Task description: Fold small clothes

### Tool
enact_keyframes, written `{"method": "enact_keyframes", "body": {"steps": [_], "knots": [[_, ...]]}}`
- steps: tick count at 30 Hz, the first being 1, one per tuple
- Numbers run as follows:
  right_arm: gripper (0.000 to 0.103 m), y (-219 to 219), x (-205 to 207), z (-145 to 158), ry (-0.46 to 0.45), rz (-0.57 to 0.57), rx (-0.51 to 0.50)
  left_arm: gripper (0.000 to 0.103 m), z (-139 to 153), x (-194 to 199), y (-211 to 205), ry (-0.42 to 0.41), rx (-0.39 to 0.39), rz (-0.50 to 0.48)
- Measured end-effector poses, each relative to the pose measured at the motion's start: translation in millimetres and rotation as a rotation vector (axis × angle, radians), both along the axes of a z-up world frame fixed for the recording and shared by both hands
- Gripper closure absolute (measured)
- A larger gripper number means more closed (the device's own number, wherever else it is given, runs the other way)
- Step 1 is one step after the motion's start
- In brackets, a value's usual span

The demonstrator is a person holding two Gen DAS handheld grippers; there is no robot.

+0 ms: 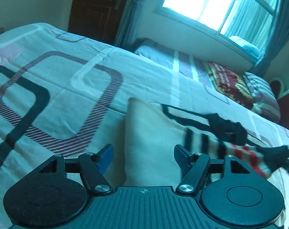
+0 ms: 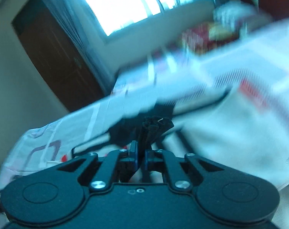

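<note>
A small cream garment (image 1: 150,133) with black trim and black and red stripes is spread on the bed (image 1: 68,80), on the patterned bedsheet. Its black trimmed edge (image 2: 156,129) is bunched and clamped between the closed fingers of the right hand-held gripper (image 2: 141,152); in the right wrist view the cream cloth (image 2: 230,129) is seen trailing off to the right, heavily blurred. In the left wrist view the left hand-held gripper (image 1: 143,152) is held over the plain cream part of the garment with its blue-padded fingers (image 1: 106,156) wide apart and nothing between them. Farther up the bed a red patterned folded blanket (image 1: 228,82) is seen, beside a striped pillow (image 1: 263,93). Beyond the bed a bright window (image 1: 217,5) with curtains and a dark wooden door (image 1: 94,7) are visible.
</note>
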State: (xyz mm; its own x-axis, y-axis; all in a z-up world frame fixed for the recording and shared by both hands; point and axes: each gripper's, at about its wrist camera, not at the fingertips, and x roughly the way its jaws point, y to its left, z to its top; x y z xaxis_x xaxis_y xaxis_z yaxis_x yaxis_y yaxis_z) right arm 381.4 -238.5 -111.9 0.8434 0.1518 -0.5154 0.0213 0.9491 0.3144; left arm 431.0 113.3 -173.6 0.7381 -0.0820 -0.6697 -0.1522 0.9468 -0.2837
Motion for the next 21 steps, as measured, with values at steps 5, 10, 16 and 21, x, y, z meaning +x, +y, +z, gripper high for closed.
{"method": "enact_keyframes", "body": {"steps": [5,10,16,21], "knots": [[0.096,-38,-25,-4,0.033,-0.107,-0.111,0.034,-13,8,-19,0.049,-0.005,-0.041],[0.091,-59,-22,-47,0.202,-0.143,-0.062,0.034,-36,17,-28,0.112,-0.029,-0.059],[0.070,-76,-26,-43,0.171,-0.171,0.042,0.034,-35,33,-19,0.105,-0.104,-0.034],[0.076,-76,-24,-47,0.180,-0.152,0.083,0.034,-42,70,-14,0.094,-0.146,-0.015]]}}
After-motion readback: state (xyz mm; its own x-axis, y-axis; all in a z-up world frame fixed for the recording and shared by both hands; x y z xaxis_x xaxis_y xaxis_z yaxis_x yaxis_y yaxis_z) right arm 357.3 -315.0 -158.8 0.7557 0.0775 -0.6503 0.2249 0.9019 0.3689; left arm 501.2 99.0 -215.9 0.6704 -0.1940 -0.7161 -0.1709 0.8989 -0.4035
